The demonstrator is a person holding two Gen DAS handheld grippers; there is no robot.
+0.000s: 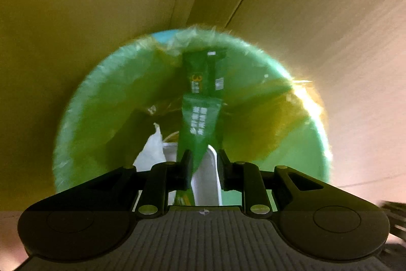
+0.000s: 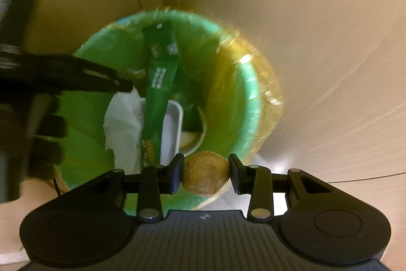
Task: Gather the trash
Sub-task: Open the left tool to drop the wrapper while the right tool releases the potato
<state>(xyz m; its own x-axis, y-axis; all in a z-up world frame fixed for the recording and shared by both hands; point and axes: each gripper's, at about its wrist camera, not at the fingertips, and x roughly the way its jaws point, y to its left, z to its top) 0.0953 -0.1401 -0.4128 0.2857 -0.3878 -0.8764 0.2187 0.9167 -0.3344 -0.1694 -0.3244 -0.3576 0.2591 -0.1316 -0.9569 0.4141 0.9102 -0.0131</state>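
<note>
Step in hand: dropping trash into green-lined bin (image 1: 106,98). Left gripper (image 1: 203,164) fingers apart, green wrapper (image 1: 200,116) loose between them, hanging into bin. Right gripper (image 2: 206,173) fingers clamped on round brown lump (image 2: 206,173), just over near rim. Next: part right fingers over opening, lump ahead of rim.

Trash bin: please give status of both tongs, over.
Left tongs open, green wrapper loose between them, over the bin. Right tongs shut on a round brown pastry above the bin's rim. Nothing in the way.
</note>
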